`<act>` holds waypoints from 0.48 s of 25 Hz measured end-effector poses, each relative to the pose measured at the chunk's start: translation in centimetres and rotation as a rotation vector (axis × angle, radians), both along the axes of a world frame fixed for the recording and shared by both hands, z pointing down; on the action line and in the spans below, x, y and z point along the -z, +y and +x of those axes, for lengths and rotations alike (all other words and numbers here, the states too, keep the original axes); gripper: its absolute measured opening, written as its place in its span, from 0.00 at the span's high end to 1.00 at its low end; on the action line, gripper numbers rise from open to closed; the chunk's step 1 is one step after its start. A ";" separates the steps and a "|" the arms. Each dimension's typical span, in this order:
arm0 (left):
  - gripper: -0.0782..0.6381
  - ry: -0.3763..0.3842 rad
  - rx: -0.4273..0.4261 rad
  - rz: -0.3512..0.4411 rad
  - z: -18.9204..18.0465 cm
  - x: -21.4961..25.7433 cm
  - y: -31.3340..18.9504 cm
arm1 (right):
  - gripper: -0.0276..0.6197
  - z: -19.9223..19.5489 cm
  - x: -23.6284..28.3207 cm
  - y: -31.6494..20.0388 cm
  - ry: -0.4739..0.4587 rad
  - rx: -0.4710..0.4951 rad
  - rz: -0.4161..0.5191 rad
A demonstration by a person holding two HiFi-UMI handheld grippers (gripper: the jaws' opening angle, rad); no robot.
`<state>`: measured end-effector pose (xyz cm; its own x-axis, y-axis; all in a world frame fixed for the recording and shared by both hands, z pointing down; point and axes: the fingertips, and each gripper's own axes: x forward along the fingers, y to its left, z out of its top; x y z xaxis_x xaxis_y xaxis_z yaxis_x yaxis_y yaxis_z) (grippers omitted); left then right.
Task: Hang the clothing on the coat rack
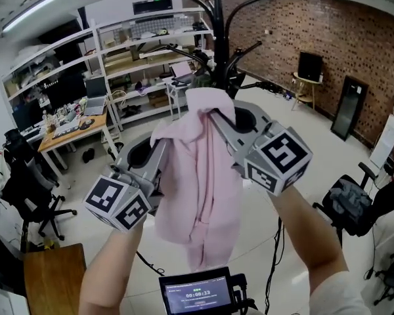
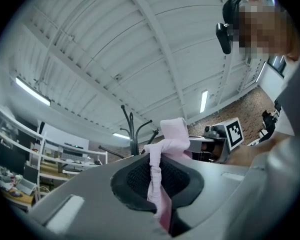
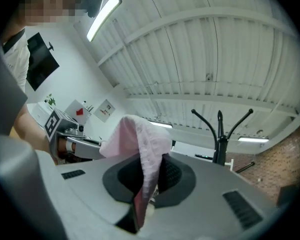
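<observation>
The black coat rack (image 1: 217, 12) stands just beyond the grippers, its curved hooks spreading above and to either side of its pole. In front of it the pink clothing (image 1: 200, 189) hangs in the air, carried by nothing but the two grippers, its top bunched just below the hooks and its length drooping between the person's forearms. The right gripper (image 1: 215, 115) is clamped on a fold at the garment's top edge; the left gripper (image 1: 163, 146) pinches a twisted strand of the same fabric.
</observation>
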<state>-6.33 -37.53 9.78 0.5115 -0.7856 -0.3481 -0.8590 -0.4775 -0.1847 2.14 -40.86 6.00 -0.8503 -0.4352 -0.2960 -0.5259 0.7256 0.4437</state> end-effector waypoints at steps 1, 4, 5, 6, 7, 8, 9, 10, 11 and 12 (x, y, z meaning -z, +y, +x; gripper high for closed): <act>0.87 -0.005 -0.013 -0.001 0.5 0.3 -0.5 | 0.91 0.6 0.3 -0.4 0.000 -0.024 0.003; 0.87 -0.020 -0.044 -0.003 1.9 1.1 -1.8 | 0.91 2.3 1.3 -1.3 -0.005 -0.090 0.011; 0.87 -0.021 -0.050 -0.003 2.2 1.4 -2.1 | 0.91 2.9 1.6 -1.5 -0.007 -0.108 0.014; 0.87 -0.023 -0.054 -0.003 2.5 1.7 -2.3 | 0.91 3.4 2.0 -1.7 -0.010 -0.123 0.018; 0.87 -0.024 -0.057 -0.001 2.8 2.0 -2.5 | 0.91 4.0 2.3 -2.0 -0.012 -0.137 0.021; 0.87 -0.027 -0.059 0.002 3.2 2.3 -2.8 | 0.91 4.5 2.7 -2.3 -0.015 -0.148 0.026; 0.87 -0.033 -0.060 0.007 3.5 2.6 -3.1 | 0.91 5.0 3.2 -2.6 -0.019 -0.155 0.031; 0.87 -0.040 -0.058 0.014 3.8 3.1 -3.4 | 0.91 5.4 3.7 -3.0 -0.024 -0.160 0.038; 0.87 -0.048 -0.054 0.024 3.9 3.6 -3.6 | 0.91 5.7 4.3 -3.3 -0.028 -0.163 0.045; 0.87 -0.055 -0.049 0.034 4.0 4.1 -3.9 | 0.91 5.8 4.9 -3.6 -0.030 -0.164 0.054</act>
<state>-2.32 -41.46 5.64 0.5682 -0.7472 -0.3447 -0.8228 -0.5113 -0.2481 7.96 -44.46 1.05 -0.7595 -0.5501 -0.3473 -0.6490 0.6046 0.4618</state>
